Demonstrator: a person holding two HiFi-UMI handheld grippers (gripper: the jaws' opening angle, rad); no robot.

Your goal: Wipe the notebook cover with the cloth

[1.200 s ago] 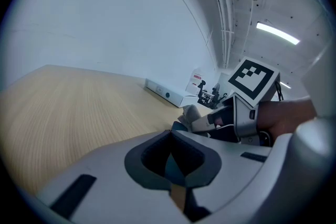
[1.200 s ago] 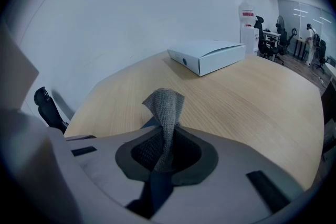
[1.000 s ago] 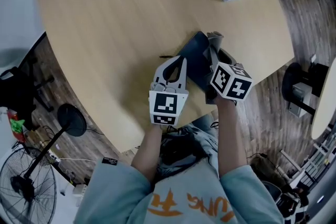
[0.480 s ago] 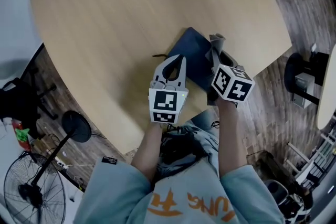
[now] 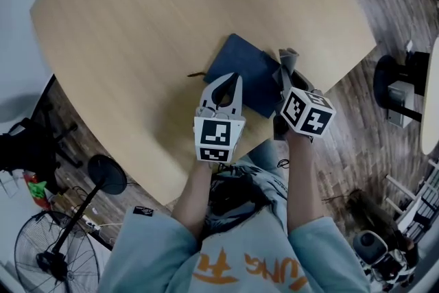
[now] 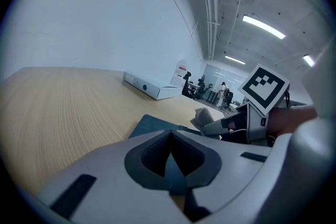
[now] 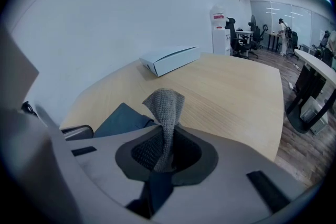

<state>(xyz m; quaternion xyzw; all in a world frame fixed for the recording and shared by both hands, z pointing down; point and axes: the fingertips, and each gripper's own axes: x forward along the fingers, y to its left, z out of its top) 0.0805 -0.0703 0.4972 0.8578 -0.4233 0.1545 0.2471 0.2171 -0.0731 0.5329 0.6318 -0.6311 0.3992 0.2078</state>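
While the right tongs (image 7: 166, 150) pinch the cloth (image 7: 166, 105), left tongs (image 6: 170, 153) closed and empty, I'd drag it flat across the notebook (image 5: 241, 67).

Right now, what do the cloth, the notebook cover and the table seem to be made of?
The cloth: grey knitted fabric; loops show. The notebook cover: dark blue, matte, perhaps leatherette or card; no shine. The table: pale wood or laminate; fine grain lines.

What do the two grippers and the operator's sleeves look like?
The left gripper and right gripper are pale grey moulded shells with dark ribbed pads inside the jaws. Each carries a white cube with black square markers. The person wears a pale blue-green top with orange print, its sleeves ending near the elbows.
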